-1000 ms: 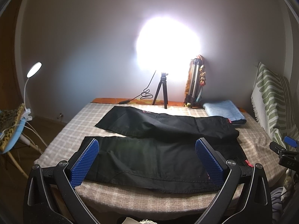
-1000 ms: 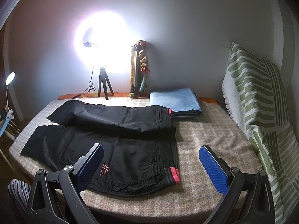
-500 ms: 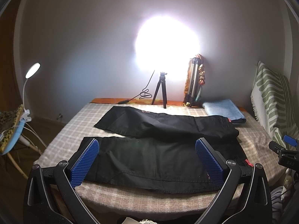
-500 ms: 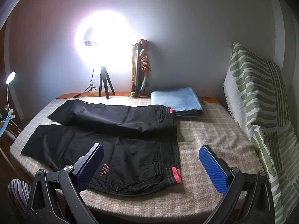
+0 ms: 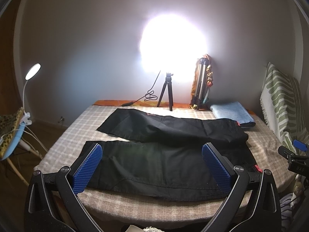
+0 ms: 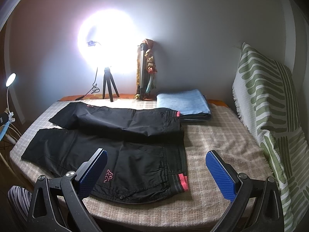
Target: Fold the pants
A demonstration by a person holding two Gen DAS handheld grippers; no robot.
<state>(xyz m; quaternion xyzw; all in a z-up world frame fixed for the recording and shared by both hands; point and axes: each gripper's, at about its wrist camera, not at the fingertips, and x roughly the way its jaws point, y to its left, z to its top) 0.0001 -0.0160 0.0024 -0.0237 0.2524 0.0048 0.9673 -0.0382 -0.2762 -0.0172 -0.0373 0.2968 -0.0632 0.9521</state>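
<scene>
Black pants [image 5: 158, 164] lie spread flat on the checked bed cover, legs apart and pointing left, waistband with pink-red trim at the right. In the right wrist view the pants [image 6: 123, 154] show a pink logo near the front edge. My left gripper [image 5: 152, 166] is open and empty, held above the near leg at the bed's front edge. My right gripper [image 6: 156, 174] is open and empty, held above the waistband corner near the front edge. Neither touches the cloth.
A folded light-blue towel [image 6: 181, 104] lies at the back right behind the waistband. A ring light on a small tripod [image 5: 166, 94] and a folded tripod [image 5: 200, 85] stand by the wall. A green-striped pillow [image 6: 270, 116] leans at the right. A clip lamp [image 5: 30, 75] stands left of the bed.
Both grippers have drifted slightly; the view shifts a little. The pants have not moved and both grippers stay open.
</scene>
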